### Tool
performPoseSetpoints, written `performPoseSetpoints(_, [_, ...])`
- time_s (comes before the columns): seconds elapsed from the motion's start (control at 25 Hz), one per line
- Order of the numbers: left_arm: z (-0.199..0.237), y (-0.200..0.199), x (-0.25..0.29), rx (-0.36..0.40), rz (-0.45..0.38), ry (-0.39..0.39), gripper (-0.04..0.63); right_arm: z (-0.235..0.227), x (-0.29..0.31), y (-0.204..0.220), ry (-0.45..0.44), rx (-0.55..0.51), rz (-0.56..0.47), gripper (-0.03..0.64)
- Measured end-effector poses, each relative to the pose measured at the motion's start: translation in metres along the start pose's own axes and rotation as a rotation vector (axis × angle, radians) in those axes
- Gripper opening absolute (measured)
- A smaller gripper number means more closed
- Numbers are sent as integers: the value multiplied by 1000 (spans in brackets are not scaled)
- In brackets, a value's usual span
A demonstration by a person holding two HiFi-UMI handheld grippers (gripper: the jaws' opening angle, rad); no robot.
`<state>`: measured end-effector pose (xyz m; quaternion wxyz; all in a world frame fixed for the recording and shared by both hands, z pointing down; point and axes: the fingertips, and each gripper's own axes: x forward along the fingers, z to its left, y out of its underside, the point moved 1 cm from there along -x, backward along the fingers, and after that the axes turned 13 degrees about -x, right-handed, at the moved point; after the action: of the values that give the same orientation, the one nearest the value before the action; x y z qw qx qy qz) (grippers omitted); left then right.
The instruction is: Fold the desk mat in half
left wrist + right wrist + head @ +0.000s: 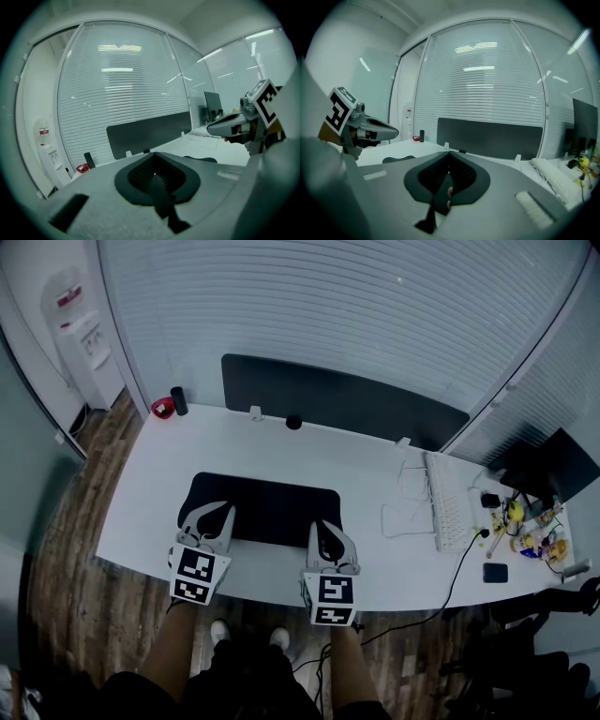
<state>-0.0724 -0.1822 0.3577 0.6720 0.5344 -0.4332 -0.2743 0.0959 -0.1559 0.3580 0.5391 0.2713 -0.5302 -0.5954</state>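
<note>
Black desk mat (272, 493) sits on the white desk (375, 465), its near edge pinched in the clamped jaws of the left gripper (214, 514) and right gripper (328, 532). Lift one side faster and the fold could skew, or the thin edge slip out. Both point forward, side by side, tipped slightly down.

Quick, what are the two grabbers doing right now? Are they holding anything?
Left gripper: closed, pinching the near edge of the black desk mat.
Right gripper: closed, pinching the same near edge of the desk mat.
</note>
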Motion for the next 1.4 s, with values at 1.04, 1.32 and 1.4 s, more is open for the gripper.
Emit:
performPoseSetpoints(1.04, [-21,-22,-60,-60,-102,-32,0,0,-58,-28,36,7,-96,8])
performPoseSetpoints(1.32, [-23,-35,-69,-21,-138,-34,0,2,-68,-34,46,19,-134,8])
performPoseSetpoints(1.4, [-22,-38,-72,-29,-149,-35,0,1,-71,-37,52,19,-141,8])
